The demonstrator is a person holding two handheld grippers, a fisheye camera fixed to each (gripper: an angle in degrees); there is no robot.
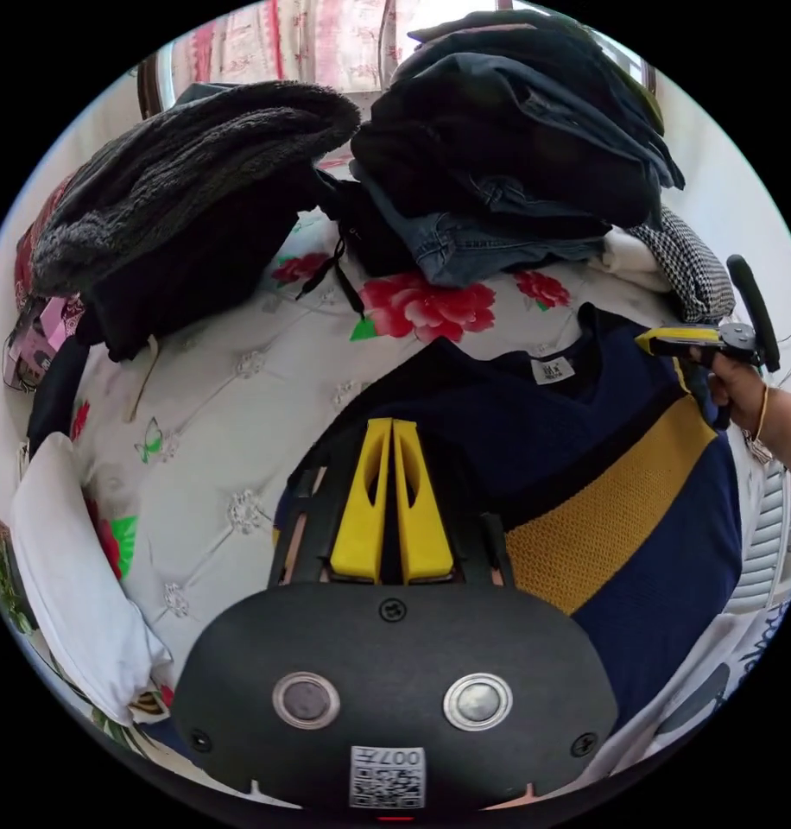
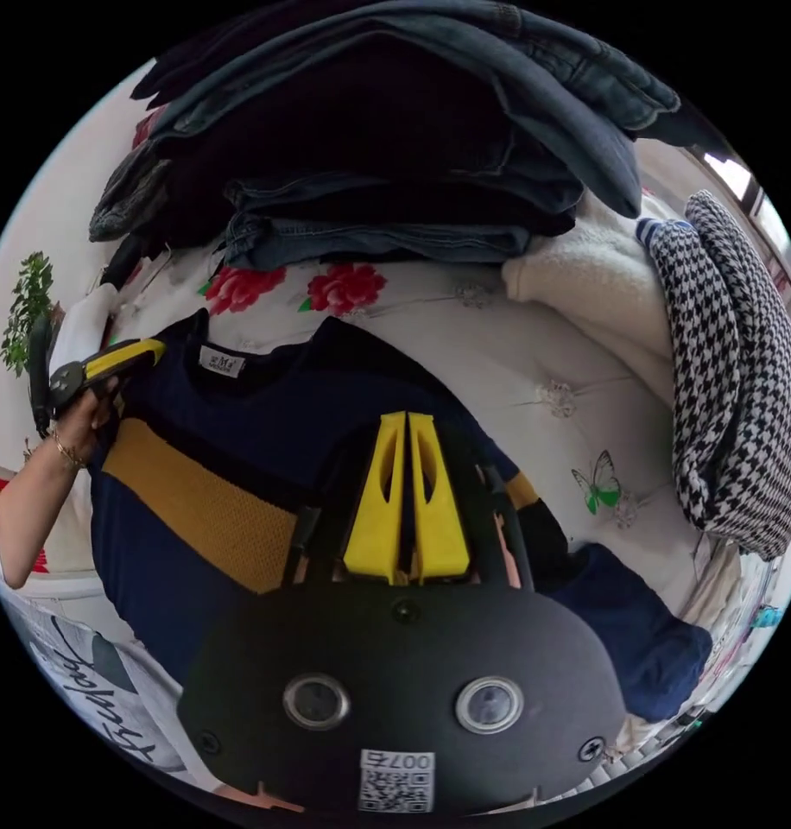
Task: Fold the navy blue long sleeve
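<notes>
The navy blue long sleeve (image 1: 516, 432) lies face up on a floral quilt (image 1: 240, 406), collar label toward the clothes piles, with a mustard band (image 1: 603, 509) across the chest. My left gripper (image 1: 392, 425) has its yellow jaws pressed together on one shoulder of the shirt. In the right gripper view the shirt (image 2: 266, 406) spreads to the left, and one sleeve (image 2: 637, 639) trails off at the lower right. My right gripper (image 2: 407, 419) is shut on the other shoulder. Each gripper also appears in the other's view, hand-held at the far shoulder: the right gripper (image 1: 659, 343) and the left gripper (image 2: 149, 348).
Behind the collar stand stacks of folded dark clothes and jeans (image 1: 508, 147) and a grey knit pile (image 1: 180, 164). A houndstooth garment (image 2: 741, 371) and a white fluffy one (image 2: 585, 276) lie to one side. A white pillow (image 1: 67, 570) sits at the quilt's edge.
</notes>
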